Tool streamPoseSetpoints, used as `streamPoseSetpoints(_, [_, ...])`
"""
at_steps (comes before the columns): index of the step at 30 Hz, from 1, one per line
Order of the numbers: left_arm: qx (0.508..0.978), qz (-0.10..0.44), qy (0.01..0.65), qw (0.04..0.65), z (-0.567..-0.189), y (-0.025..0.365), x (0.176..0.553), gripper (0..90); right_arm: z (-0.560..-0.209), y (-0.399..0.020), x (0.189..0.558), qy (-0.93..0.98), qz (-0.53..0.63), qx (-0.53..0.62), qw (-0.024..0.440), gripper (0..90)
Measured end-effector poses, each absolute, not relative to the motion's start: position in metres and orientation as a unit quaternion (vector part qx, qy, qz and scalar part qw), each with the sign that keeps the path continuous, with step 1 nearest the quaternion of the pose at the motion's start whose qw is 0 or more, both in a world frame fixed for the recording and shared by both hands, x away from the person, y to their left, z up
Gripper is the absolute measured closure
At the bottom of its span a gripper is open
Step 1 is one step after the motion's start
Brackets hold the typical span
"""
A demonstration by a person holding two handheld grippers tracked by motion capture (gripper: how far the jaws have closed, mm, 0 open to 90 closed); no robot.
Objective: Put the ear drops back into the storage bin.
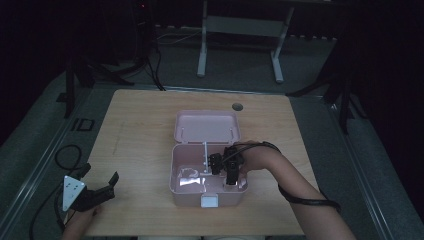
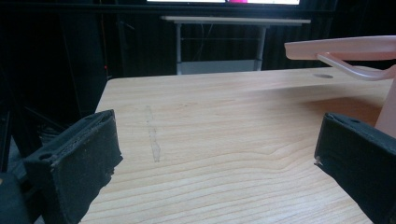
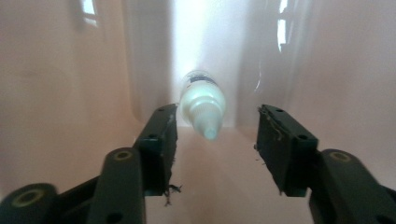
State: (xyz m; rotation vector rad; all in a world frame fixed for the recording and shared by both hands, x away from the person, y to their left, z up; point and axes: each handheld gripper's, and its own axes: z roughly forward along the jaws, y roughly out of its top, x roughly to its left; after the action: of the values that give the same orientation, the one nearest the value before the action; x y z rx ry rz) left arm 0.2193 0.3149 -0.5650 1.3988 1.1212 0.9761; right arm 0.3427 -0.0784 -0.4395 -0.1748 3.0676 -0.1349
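The right gripper (image 1: 231,172) is reaching down inside the open pink box (image 1: 186,195) on the worktop (image 1: 140,140), jaws spread apart and nothing between them yet. In the right gripper view, a small white bottle (image 3: 201,103) with a tapered nozzle is lying on the box floor, tip pointing toward the camera, sitting in the gap between the two pads. It is looking light, smooth and round, so it is likely to roll or squirt out of a pinch; squeezing across the wider body behind the nozzle seems safest. The left gripper (image 1: 95,192) is resting wide open near the worktop's front-left corner, holding nothing.
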Motion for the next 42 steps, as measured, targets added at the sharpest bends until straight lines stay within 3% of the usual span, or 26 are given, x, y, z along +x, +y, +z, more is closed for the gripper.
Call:
streamPoseSetpoints(11, [0.584,0.407,0.468,0.523,-0.565,0.315,0.219,0.4,-0.401,-0.096,0.342,0.999,0.009,-0.031,0.034,22.3])
streamPoseSetpoints(15, [0.585,0.408,0.468,0.522,-0.565,0.315,0.22,0.4,-0.389,-0.106,0.343,0.999,0.029,-0.02,0.04,19.3])
streamPoseSetpoints(27, [0.585,0.408,0.467,0.522,-0.565,0.315,0.219,0.4,-0.374,-0.148,0.35,0.996,0.051,0.026,0.062,19.4])
streamPoseSetpoints(42, [0.585,0.409,0.468,0.522,-0.565,0.314,0.219,0.4,-0.397,-0.198,0.357,0.993,0.06,0.081,0.063,19.5])
